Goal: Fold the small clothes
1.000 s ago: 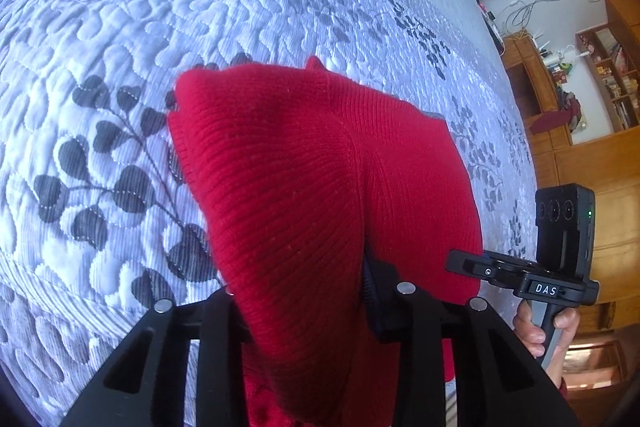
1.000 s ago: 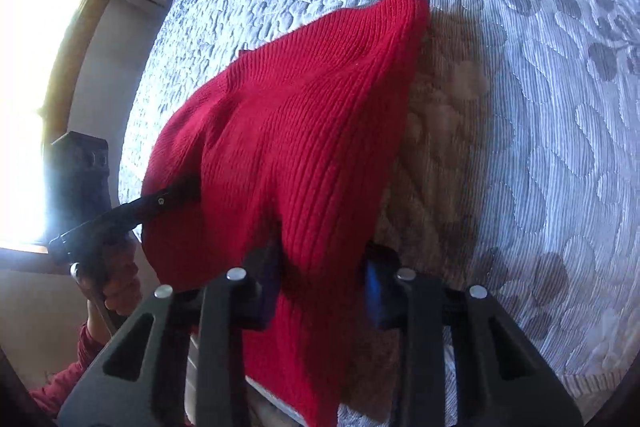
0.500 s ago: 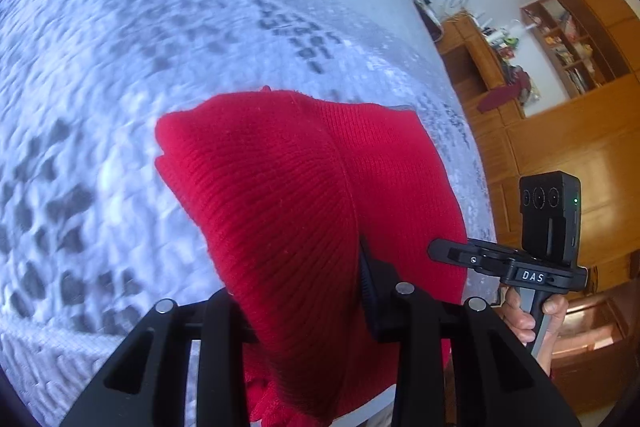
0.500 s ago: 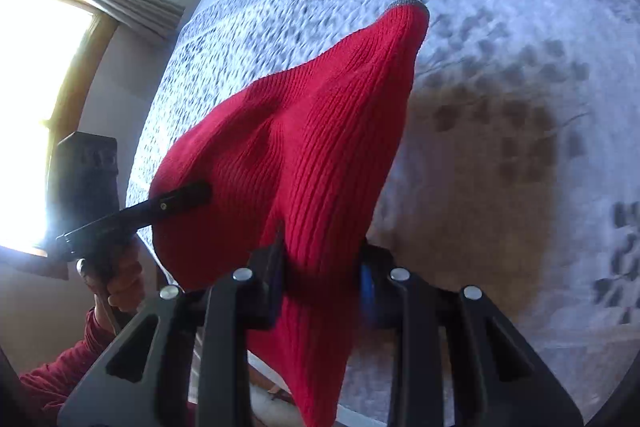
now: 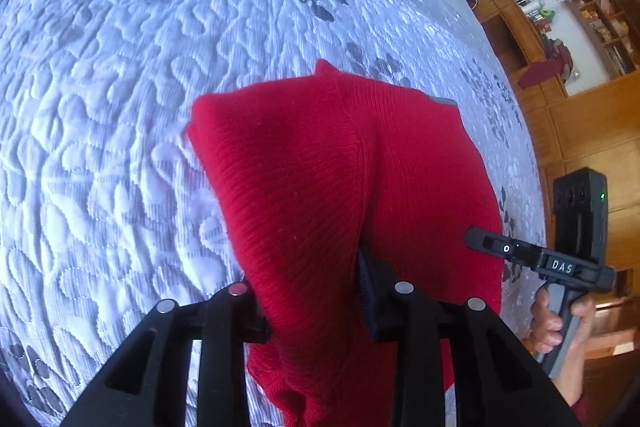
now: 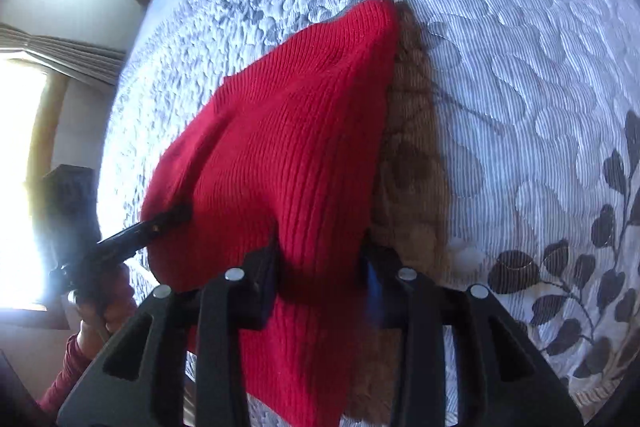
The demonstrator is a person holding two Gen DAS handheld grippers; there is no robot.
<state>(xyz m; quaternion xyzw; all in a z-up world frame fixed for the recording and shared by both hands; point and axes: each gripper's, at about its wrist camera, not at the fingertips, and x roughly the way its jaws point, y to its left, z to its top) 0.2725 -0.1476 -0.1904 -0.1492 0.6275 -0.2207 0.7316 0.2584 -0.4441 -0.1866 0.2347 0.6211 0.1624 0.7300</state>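
Left gripper (image 5: 316, 307) is clamped on one corner of the red knit sweater (image 5: 340, 187) while the right gripper (image 6: 320, 283) has cloth between jaws that are opening, so keep both level and lay it flat mid-bedspread (image 5: 120, 107), away from the edges.

One label was legible: white letters "DAS" on the black body of the right tongs (image 5: 476, 241), seen from the left wrist camera just above the hand (image 5: 560, 323) gripping the handle. Nothing readable showed anywhere else.
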